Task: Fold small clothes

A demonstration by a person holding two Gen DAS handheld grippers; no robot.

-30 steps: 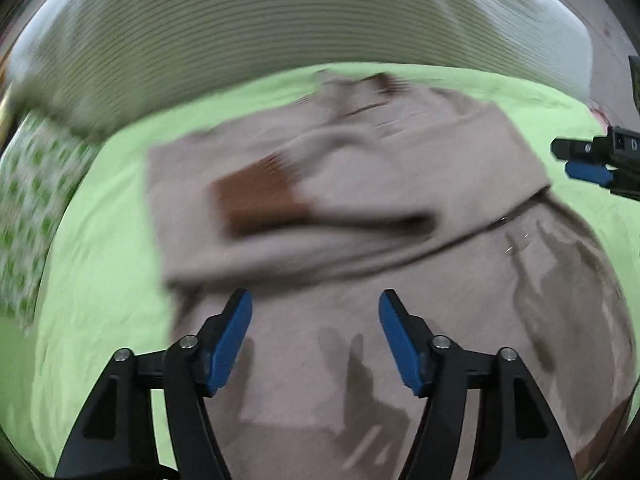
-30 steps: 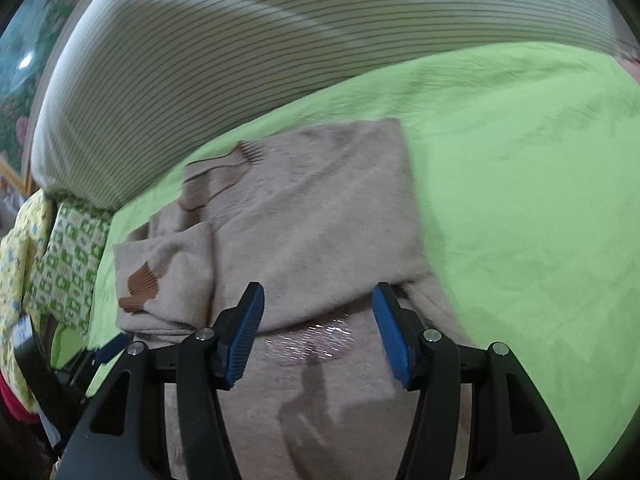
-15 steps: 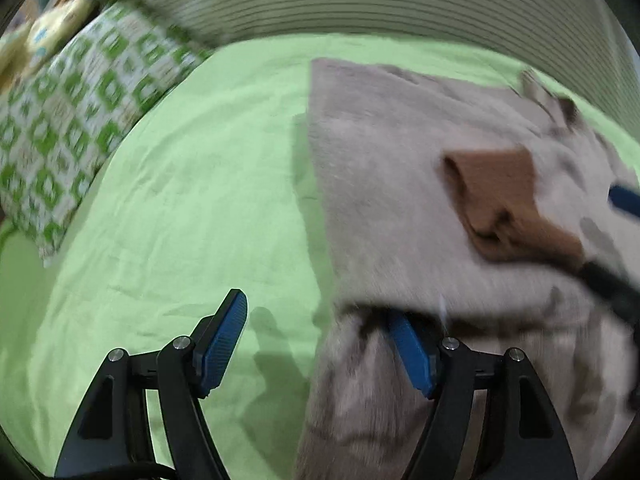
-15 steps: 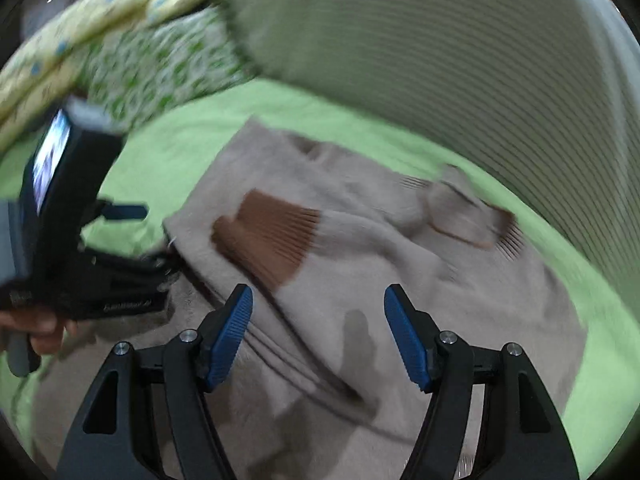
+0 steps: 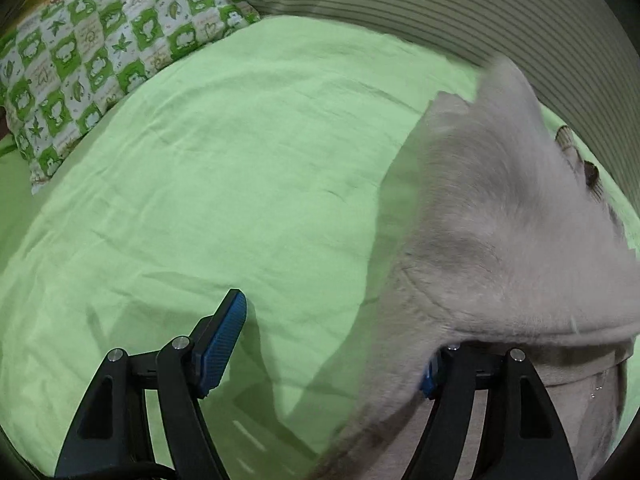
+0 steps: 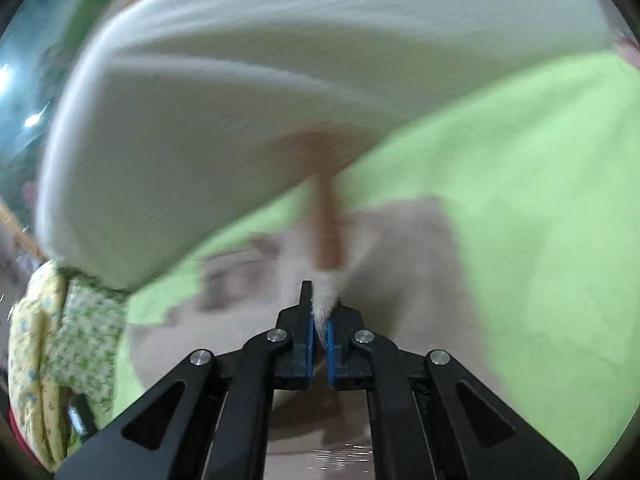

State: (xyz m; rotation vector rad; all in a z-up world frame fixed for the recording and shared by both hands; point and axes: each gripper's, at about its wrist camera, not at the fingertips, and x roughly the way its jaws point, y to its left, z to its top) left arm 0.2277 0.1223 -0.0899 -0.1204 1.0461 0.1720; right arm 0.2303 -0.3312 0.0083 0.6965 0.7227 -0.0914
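Beige sweater (image 5: 500,240) on green sheet (image 5: 240,160), right hand-held gripper (image 6: 319,320) pinching it, left hand-held gripper (image 5: 332,344) spread, patterned pillow (image 5: 100,48) nearby

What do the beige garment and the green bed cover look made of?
Beige garment: seemingly a soft knit, maybe wool or fleece; fuzzy, matte nap, limp drape. Green bed cover: probably thin woven cotton or a blend; smooth, matte, finely creased.

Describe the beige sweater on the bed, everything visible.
The beige sweater is a soft, fuzzy knit with brown ribbed trim. It lies on the green sheet, partly lifted. The right tongs are shut on a pinch of its fabric; the open left tongs straddle its edge, one finger hidden under it.
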